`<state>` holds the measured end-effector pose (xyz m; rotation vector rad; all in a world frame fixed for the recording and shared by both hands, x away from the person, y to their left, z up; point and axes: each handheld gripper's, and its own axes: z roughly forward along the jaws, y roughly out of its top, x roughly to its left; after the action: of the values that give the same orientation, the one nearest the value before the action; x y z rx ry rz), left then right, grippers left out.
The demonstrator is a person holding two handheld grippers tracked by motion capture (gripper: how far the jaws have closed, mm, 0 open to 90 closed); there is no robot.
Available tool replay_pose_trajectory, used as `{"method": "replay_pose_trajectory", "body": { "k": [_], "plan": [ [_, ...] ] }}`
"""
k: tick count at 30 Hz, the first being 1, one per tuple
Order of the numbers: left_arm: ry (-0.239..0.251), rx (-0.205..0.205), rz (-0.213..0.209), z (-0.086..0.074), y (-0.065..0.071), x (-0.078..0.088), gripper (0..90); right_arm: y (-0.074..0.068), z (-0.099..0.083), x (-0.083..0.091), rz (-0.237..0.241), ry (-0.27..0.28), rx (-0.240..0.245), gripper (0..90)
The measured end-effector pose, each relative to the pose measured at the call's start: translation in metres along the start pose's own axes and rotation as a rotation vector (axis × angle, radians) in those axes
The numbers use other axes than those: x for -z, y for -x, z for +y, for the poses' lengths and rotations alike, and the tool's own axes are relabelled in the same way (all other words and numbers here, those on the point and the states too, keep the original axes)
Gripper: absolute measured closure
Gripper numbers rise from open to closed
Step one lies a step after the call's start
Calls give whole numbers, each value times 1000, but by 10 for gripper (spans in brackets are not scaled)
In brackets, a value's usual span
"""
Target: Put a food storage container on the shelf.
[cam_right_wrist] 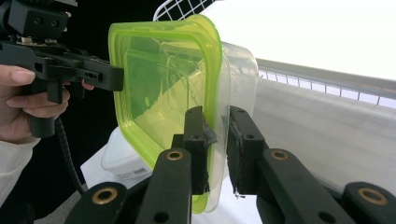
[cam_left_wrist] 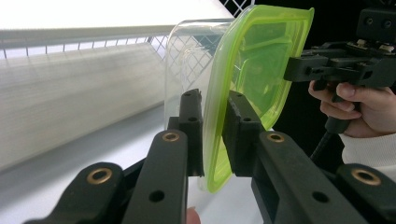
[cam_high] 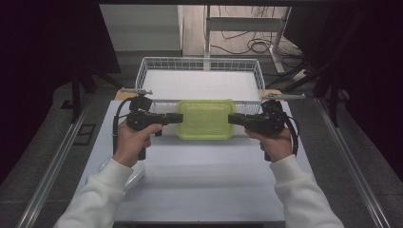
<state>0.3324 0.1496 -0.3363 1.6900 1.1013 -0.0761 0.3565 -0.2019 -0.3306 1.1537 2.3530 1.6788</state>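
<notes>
From the high view, the left gripper [cam_high: 172, 118] and right gripper [cam_high: 236, 118] pinch opposite ends of the green-lidded container [cam_high: 206, 119], which sits between them, in front of the wire basket [cam_high: 151, 65].

The left gripper view adds the clear tub under the lid [cam_left_wrist: 261, 70]; the jaws clamp the near rim.

The right gripper view shows that gripper's jaws pressed on the other rim, with a white object [cam_right_wrist: 119, 161] beyond.
</notes>
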Motion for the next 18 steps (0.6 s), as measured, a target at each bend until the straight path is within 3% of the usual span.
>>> {"method": "replay_pose_trajectory", "body": {
  "k": [8, 18],
  "plan": [
    [-1, 7, -30, 8, -3, -1, 787, 4, 7, 1, 10, 7, 2, 782],
    [-2, -16, -15, 24, -2, -5, 787, 11, 19, 1, -6, 6, 7, 783]
  ]
}}
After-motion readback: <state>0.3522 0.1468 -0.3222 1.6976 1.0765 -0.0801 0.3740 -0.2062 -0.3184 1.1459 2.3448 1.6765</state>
